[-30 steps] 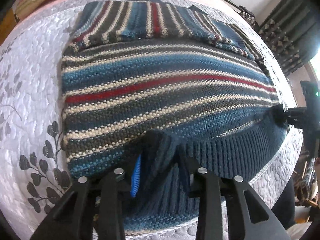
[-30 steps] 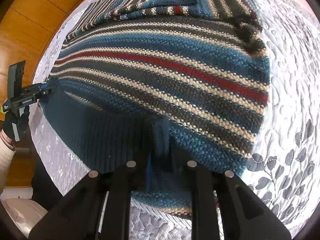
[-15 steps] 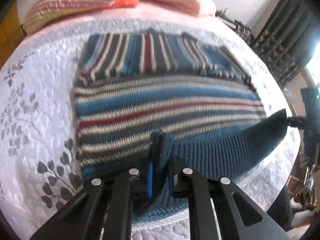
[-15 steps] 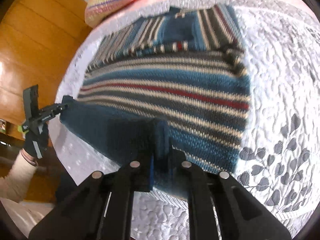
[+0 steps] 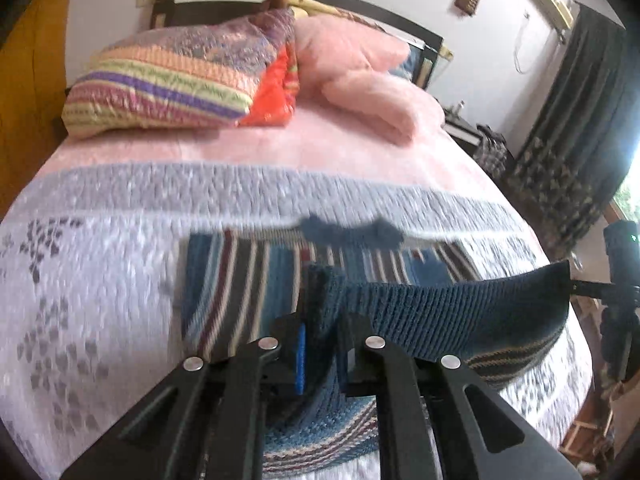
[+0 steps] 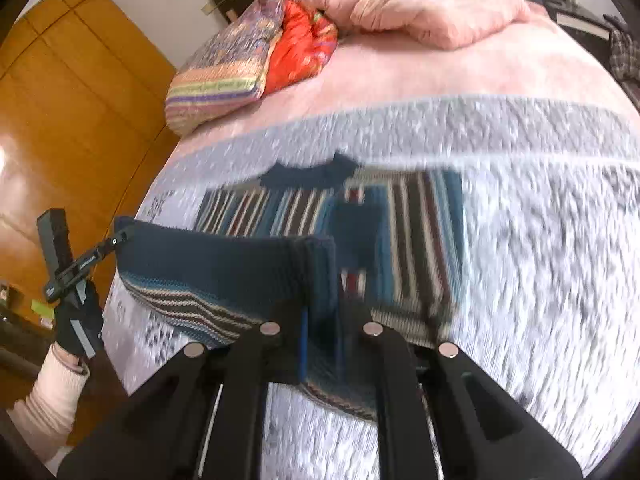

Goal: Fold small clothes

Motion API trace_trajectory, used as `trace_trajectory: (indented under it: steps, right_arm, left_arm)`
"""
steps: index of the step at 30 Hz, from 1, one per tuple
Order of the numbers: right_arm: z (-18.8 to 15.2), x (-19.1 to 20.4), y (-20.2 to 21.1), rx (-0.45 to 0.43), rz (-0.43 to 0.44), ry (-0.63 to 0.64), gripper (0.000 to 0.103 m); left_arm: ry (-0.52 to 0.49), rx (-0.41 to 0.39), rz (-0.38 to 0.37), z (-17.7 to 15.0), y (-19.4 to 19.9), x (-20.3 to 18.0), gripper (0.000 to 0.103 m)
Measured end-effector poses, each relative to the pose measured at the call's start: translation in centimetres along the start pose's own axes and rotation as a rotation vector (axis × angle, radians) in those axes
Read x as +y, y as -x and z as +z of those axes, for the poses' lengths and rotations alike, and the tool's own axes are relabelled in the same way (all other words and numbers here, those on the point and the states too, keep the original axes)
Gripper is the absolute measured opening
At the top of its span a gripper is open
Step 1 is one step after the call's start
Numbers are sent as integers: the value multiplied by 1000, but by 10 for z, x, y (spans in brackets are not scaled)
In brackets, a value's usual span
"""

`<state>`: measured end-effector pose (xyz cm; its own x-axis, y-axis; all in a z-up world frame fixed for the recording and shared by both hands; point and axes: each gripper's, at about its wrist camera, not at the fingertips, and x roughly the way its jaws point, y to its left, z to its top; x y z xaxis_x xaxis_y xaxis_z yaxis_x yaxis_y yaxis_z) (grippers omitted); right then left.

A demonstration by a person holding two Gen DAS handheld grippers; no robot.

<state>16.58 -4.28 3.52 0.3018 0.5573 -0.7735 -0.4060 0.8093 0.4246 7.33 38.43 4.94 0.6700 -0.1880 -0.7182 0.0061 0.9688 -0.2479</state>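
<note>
A knit sweater (image 5: 248, 280) with blue, grey, cream and red stripes lies on the bed, its dark collar (image 5: 352, 232) at the far end. Its navy ribbed hem (image 5: 460, 312) is raised off the bed and stretched between both grippers. My left gripper (image 5: 322, 332) is shut on one hem corner. The right gripper (image 5: 576, 287) holds the other corner at the right edge. In the right wrist view my right gripper (image 6: 322, 320) is shut on the hem (image 6: 208, 256), and the left gripper (image 6: 120, 238) pinches the far corner above a gloved hand (image 6: 76, 320).
A grey-white quilt (image 5: 100, 280) with a leaf print covers the bed. A striped pillow (image 5: 172, 84) and a pink blanket (image 5: 360, 76) lie by the headboard. Dark curtains (image 5: 568, 140) hang on the right, and a wooden wardrobe (image 6: 60, 100) stands on the left.
Both grippers have lifted the hem off the bed and carried it up and toward the collar. The lower sweater now hangs under the hem, and the pillows have come into view.
</note>
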Motion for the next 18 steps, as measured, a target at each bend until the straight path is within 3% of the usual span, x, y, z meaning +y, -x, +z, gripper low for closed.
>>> trace_trajectory:
  steps: [8, 13, 18]
  right_arm:
    - [80, -13, -54, -15, -46, -47, 9]
    - [106, -42, -105, 27, -94, -95, 9]
    - [107, -63, -152, 79, -126, -129, 9]
  left_arm:
    - [-1, -27, 51, 56, -59, 11, 11]
    - [37, 41, 87, 68, -119, 35, 11]
    - [32, 131, 136, 53, -174, 46, 11]
